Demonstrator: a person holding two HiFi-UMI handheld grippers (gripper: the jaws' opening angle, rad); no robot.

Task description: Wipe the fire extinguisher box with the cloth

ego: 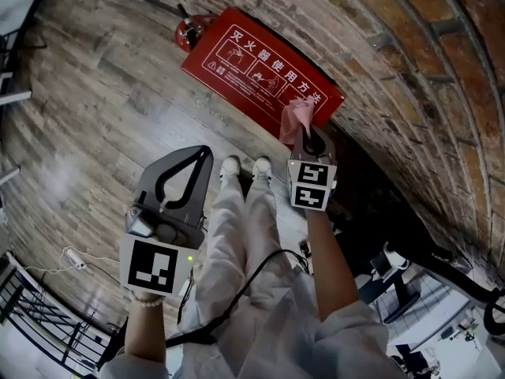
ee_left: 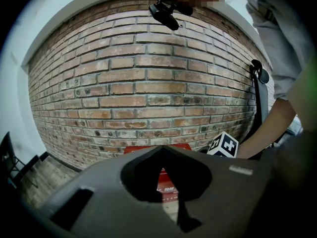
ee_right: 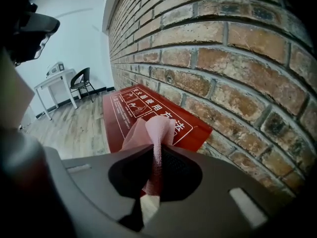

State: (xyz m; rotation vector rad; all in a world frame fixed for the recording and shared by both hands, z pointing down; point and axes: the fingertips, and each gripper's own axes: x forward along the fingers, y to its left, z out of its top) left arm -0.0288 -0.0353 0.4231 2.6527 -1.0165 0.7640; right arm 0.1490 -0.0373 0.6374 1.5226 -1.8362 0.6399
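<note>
Right tongs (ee_right: 157, 150) clamp the cloth (ee_right: 157, 128) over the fire extinguisher box (ego: 252, 61). Left tongs (ee_left: 161, 148) together, empty; wiping looks barely begun

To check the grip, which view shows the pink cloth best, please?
The right gripper view: the cloth sits large, pinched between the jaws. The head view shows it small; the left gripper view misses it.

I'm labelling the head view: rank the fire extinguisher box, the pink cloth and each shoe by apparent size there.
1. fire extinguisher box, clearly largest.
2. pink cloth, clamped in the right gripper.
3. left shoe and right shoe: both smaller than the cloth, alike in size, so unranked against each other.
</note>
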